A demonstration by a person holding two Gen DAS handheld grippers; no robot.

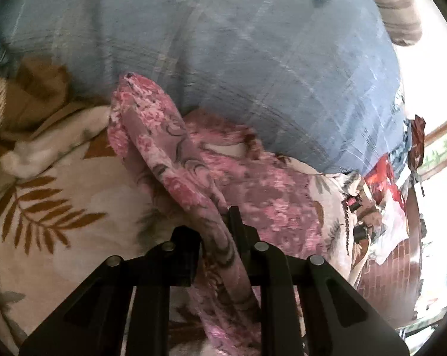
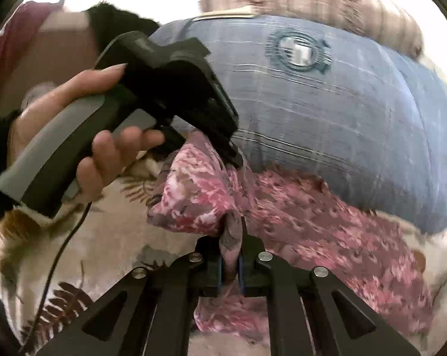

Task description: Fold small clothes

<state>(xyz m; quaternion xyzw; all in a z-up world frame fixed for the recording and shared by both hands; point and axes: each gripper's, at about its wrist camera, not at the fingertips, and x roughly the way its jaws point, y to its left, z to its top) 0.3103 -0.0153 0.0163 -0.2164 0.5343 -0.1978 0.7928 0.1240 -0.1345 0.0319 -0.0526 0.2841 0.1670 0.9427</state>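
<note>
A small pink floral garment lies on a cream bedsheet with brown leaf print, against a blue plaid pillow. My left gripper is shut on a raised fold of the garment that runs up between its fingers. My right gripper is shut on another bunched edge of the same garment. In the right wrist view the left gripper is held by a hand at upper left, its tip pinching the cloth just above and beyond my right fingers.
The blue plaid pillow fills the back, also in the right wrist view, with a striped brown cushion behind it. Mixed clothes and bags pile at the right. A black cable hangs from the left gripper's handle.
</note>
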